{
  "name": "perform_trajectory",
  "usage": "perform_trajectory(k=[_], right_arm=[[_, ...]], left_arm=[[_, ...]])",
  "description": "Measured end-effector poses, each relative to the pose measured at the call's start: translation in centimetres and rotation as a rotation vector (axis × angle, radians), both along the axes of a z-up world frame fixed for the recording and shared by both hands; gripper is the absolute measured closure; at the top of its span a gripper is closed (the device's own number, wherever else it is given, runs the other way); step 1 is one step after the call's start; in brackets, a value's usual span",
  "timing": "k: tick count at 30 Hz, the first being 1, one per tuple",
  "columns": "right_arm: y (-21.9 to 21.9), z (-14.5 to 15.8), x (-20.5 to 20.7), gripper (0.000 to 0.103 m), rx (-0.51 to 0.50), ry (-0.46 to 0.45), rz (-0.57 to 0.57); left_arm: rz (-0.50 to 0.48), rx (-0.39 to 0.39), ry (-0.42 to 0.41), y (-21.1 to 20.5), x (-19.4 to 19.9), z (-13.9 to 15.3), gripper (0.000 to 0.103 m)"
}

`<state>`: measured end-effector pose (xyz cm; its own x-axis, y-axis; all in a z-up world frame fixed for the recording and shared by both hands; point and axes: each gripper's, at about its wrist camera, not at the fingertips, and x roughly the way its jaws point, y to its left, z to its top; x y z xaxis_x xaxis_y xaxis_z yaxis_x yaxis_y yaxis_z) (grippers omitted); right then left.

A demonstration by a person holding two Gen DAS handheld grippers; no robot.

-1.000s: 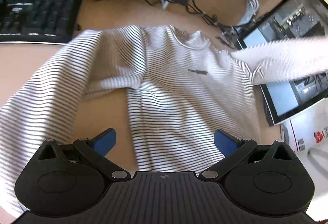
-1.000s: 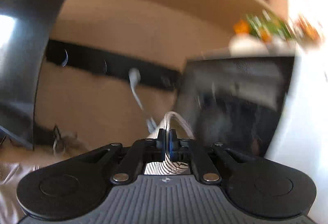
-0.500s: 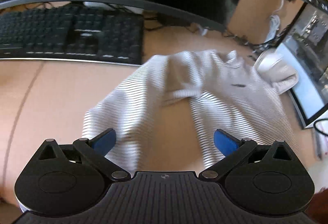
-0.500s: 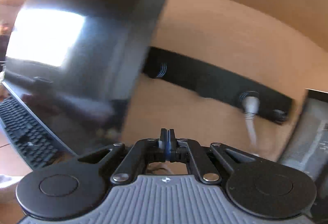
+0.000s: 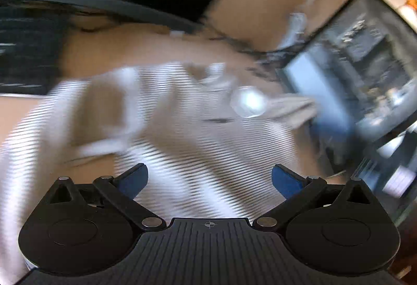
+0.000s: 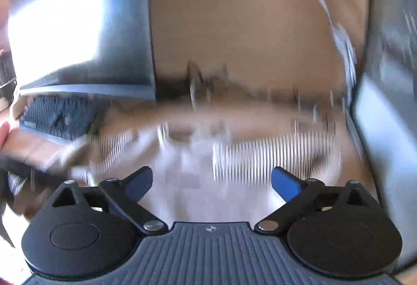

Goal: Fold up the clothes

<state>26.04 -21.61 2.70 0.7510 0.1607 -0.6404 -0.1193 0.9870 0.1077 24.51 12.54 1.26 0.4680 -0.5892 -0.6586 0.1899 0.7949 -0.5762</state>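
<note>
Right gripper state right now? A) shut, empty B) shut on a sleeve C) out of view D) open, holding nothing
D: the right gripper has its blue fingers spread wide with nothing between them; the striped shirt lies on the desk beyond.

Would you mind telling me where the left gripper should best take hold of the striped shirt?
Probably the loose sleeve on the left of the striped shirt, which lies bunched on the desk. The left gripper, jaws wide open, could come straight down from above, pinching the raised fold. The frame is blurred, so the exact edge is unclear.
</note>
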Motion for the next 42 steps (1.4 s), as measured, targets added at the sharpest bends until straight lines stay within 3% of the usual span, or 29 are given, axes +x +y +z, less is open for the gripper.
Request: perform_trajectory(k=[5,7,10,13,14,15,16,18,19,22,25,28,37,42], right_arm=[[-1.0,-4.7,-2.0,0.000,0.059,0.115,0.006],[-0.7,-5.5,-2.7,0.000,0.040,0.106,0.014],[-0.1,-6.7,-3.7,0.000,0.006,0.086,0.026],[1.4,-7.5,-4.1,0.000,-0.096,0.061,0.049],[1.5,-7.5,-4.0,0.000,-0.099,0.061,0.045],[1.6,-7.5,-4.0,0.000,-0.096,0.061,0.040],[1.6,-7.4,-4.0,0.000,-0.095,0.064,0.041],[1.5,-7.3,-3.9,0.000,-0.095,0.069,0.045],[1.5,-7.2,-3.9,0.000,-0.095,0.072,0.047],[1.6,-7.0,-3.9,0.000,-0.097,0.078,0.053],[1.8,-6.9,-4.2,0.000,-0.101,0.090,0.061],[1.8,-6.8,-3.9,0.000,-0.105,0.102,0.064],[1.7,-6.5,-3.1,0.000,-0.116,0.136,0.073],[1.7,-6.4,-3.1,0.000,-0.122,0.146,0.076]], left_arm=[[-0.025,-0.194,0.133,-5.6,5.8,-1.6,0.008],[0.015,-0.229,0.212,-7.5,8.1,-3.0,0.015],[0.092,-0.290,0.333,-9.4,11.0,-5.2,0.016],[0.141,-0.379,0.440,-10.6,12.7,-7.3,0.017],[0.150,-0.391,0.460,-11.0,13.0,-7.8,0.020],[0.160,-0.388,0.465,-11.1,13.3,-8.1,0.035],[0.161,-0.376,0.456,-11.3,13.5,-8.1,0.060],[0.149,-0.321,0.375,-11.2,13.4,-6.9,0.083],[0.142,-0.291,0.330,-11.0,13.4,-6.2,0.084],[0.067,-0.162,0.082,-10.5,12.0,-1.7,0.089],[0.057,-0.061,-0.113,-9.1,10.1,2.0,0.091],[0.087,0.028,-0.218,-7.2,8.1,3.7,0.091],[0.207,0.223,-0.098,-2.0,5.1,-3.5,0.091],[0.259,0.223,-0.122,-1.3,4.5,-3.9,0.091]])
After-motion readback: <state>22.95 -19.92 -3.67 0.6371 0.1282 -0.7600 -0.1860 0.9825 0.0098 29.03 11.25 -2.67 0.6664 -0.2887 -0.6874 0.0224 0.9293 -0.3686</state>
